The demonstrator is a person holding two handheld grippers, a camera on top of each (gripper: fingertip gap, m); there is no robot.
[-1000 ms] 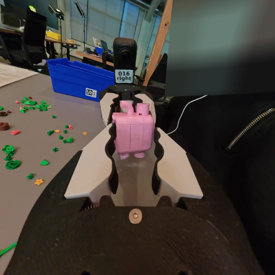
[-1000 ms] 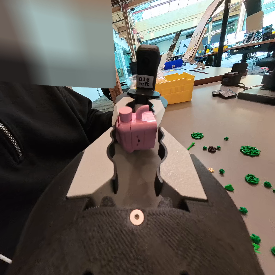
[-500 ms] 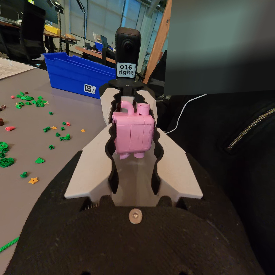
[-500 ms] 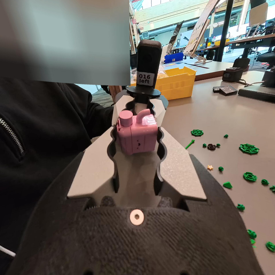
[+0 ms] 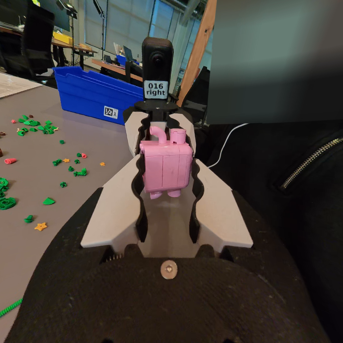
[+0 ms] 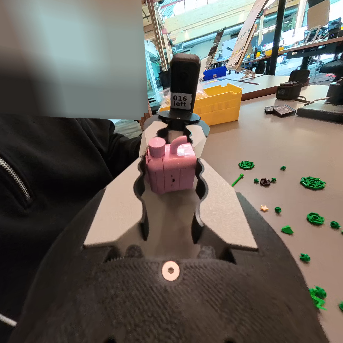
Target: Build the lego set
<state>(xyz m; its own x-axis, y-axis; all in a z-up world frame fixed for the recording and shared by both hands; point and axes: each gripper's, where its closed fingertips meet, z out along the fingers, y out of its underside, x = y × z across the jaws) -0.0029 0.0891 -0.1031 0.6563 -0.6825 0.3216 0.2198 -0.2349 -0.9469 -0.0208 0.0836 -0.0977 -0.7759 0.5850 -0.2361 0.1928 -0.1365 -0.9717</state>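
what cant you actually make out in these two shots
- Underside of the pink lego block: right wrist view, hidden by its own body.
- Left hand-held gripper and right hand-held gripper contact faces: both views, covered by the block.
- Blue bin contents: left wrist view, behind its wall.
- Green pieces: right wrist view, blurred.

Left gripper [image 5: 165,171]: grey wedge-shaped fingers, black wavy inner pads, black textured body, one silver hex screw
Right gripper [image 6: 169,173]: same build; black camera post bearing a white label
Clothing: black jacket [image 5: 278,185], silver zip, white cord
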